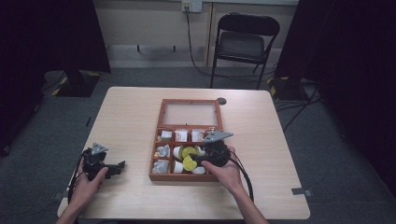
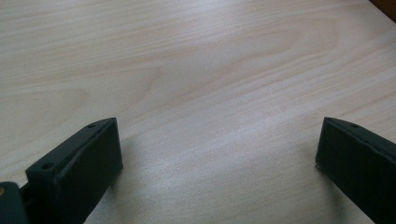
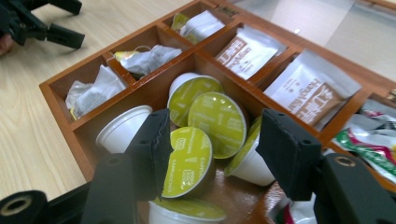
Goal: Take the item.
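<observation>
A pale wooden worktop (image 1: 130, 116) is seen carrying a wooden compartment box (image 1: 156, 161), its glazed lid (image 1: 190, 113) laid open at the far side. Sachets (image 3: 250, 51) and tea bags (image 3: 144, 58) are kept in the outer compartments. The right tool (image 3: 212, 149) is held over the middle compartment, jaws parted, one jaw touching a yellow-lidded coffee capsule (image 3: 187, 161) tilted among others. The left tool (image 2: 217, 149) is held wide open over bare worktop, nothing gripped.
</observation>
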The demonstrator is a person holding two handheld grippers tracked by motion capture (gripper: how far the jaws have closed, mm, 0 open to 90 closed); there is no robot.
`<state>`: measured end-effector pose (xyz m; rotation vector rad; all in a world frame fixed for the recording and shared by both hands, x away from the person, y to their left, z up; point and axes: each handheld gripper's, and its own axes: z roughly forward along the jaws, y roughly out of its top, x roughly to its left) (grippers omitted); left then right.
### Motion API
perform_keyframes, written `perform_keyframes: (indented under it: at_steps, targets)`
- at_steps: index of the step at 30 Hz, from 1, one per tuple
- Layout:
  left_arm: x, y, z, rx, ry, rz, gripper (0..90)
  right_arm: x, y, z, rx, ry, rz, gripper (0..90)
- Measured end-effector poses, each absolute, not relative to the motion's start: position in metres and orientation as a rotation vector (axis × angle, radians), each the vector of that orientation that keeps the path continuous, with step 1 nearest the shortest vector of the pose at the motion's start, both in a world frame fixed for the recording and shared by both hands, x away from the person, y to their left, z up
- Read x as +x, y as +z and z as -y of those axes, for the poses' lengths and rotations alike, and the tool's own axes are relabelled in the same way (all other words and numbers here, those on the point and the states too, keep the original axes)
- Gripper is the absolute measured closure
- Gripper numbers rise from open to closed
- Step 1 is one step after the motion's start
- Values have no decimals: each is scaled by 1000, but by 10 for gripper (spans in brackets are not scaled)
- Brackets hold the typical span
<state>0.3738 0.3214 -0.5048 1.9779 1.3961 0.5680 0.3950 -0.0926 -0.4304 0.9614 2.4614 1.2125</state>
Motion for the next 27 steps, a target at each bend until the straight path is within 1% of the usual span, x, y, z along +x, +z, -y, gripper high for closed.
perform_keyframes:
  at_steps: [27]
  targets:
    - [374,-505,-321,1977,569,-1396,0,394,-457,72,945,1126,-2604,390]
